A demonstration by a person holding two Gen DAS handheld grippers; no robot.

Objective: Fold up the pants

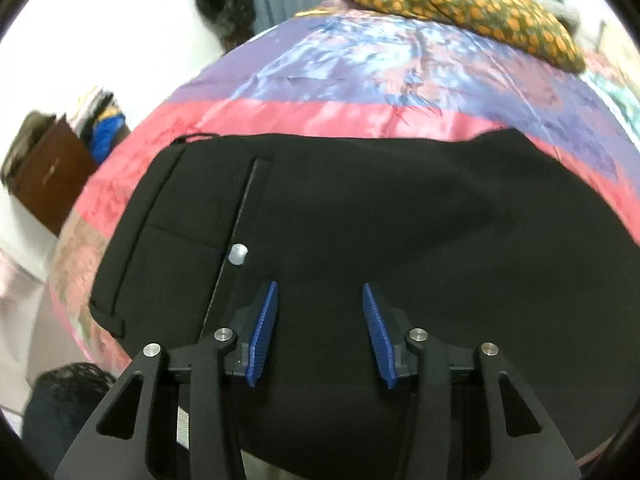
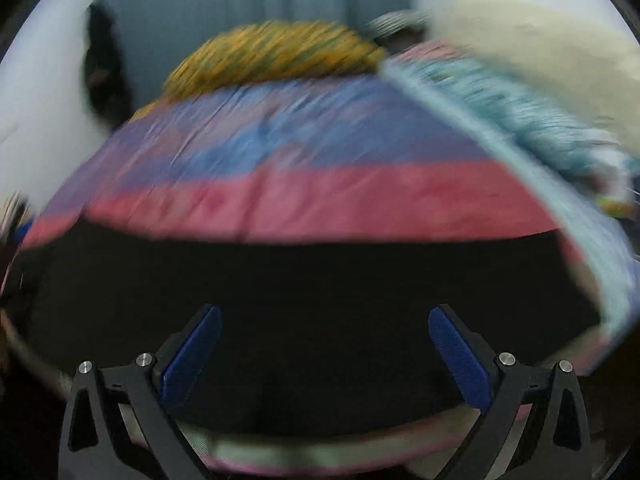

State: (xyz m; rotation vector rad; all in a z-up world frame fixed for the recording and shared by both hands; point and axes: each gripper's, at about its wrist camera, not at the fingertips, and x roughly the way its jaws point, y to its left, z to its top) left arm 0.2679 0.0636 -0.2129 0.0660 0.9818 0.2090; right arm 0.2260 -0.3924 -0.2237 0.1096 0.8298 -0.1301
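Note:
Black pants (image 1: 380, 216) lie flat on a bed with a pink, purple and blue cover (image 1: 344, 80). The waistband end with a back pocket and a white button (image 1: 238, 255) is at the left in the left wrist view. My left gripper (image 1: 320, 292) is open and empty, just above the pants near the button. In the right wrist view, which is blurred, the pants (image 2: 300, 280) fill the lower half. My right gripper (image 2: 325, 314) is wide open and empty above them.
An orange-dotted green pillow (image 1: 460, 4) lies at the far end of the bed, also in the right wrist view (image 2: 276, 56). A light blue blanket (image 2: 520, 120) lies at the right. A brown box (image 1: 48, 172) and clothes stand left of the bed.

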